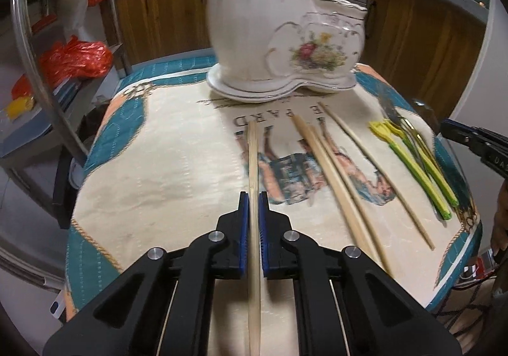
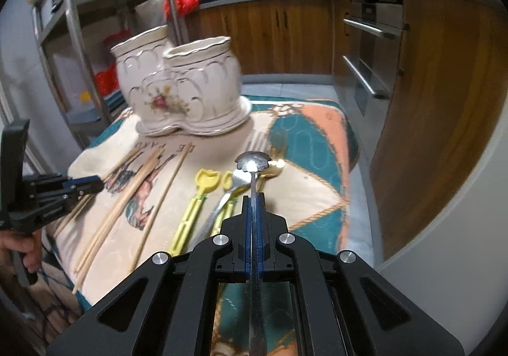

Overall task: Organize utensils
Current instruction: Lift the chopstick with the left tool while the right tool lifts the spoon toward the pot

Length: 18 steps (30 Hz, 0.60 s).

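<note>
Over the cloth-covered desk [image 1: 177,146], left tool [image 1: 253,197] is pinching a chopstick [image 1: 253,159], tip toward 12 o'clock at the ceramic holder [image 1: 273,38]. Right tool [image 2: 254,197] is clamped on a spoon [image 2: 253,162], above the yellow forks [image 2: 190,213] lying at its 9 o'clock.
</note>
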Each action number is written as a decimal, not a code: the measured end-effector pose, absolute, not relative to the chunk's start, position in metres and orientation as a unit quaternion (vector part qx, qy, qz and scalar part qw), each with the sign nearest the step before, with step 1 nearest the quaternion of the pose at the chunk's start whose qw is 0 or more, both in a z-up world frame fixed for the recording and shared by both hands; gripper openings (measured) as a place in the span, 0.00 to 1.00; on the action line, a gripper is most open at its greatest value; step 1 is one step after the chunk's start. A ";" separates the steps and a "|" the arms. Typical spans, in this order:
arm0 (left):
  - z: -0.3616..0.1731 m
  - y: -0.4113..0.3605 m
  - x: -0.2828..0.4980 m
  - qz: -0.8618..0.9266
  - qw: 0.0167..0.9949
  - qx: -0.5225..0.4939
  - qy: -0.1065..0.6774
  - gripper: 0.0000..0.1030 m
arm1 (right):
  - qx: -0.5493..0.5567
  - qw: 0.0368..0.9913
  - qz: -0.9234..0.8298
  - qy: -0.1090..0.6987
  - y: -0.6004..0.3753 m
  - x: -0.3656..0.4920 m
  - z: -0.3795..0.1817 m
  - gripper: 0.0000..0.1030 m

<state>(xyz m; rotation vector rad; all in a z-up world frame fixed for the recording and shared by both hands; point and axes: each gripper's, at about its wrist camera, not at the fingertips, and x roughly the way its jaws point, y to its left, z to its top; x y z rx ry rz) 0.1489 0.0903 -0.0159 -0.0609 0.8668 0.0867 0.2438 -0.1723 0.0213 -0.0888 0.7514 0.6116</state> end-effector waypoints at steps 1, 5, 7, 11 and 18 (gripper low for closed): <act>-0.015 0.090 0.150 0.044 0.904 -0.024 0.425 0.06 | -0.039 0.882 0.290 0.369 -0.175 0.247 0.019 0.04; -0.013 0.089 0.156 0.040 0.893 -0.005 0.448 0.06 | -0.045 0.869 0.279 0.405 -0.177 0.259 0.005 0.04; -0.010 0.089 0.165 0.028 0.879 0.005 0.476 0.07 | -0.050 0.864 0.281 0.415 -0.176 0.260 0.001 0.04; -0.007 0.092 0.182 -0.009 0.845 0.031 0.533 0.08 | -0.078 0.844 0.289 0.446 -0.167 0.264 0.003 0.04; -0.006 0.088 0.210 -0.033 0.789 0.072 0.609 0.09 | -0.164 0.795 0.298 0.502 -0.143 0.280 0.010 0.06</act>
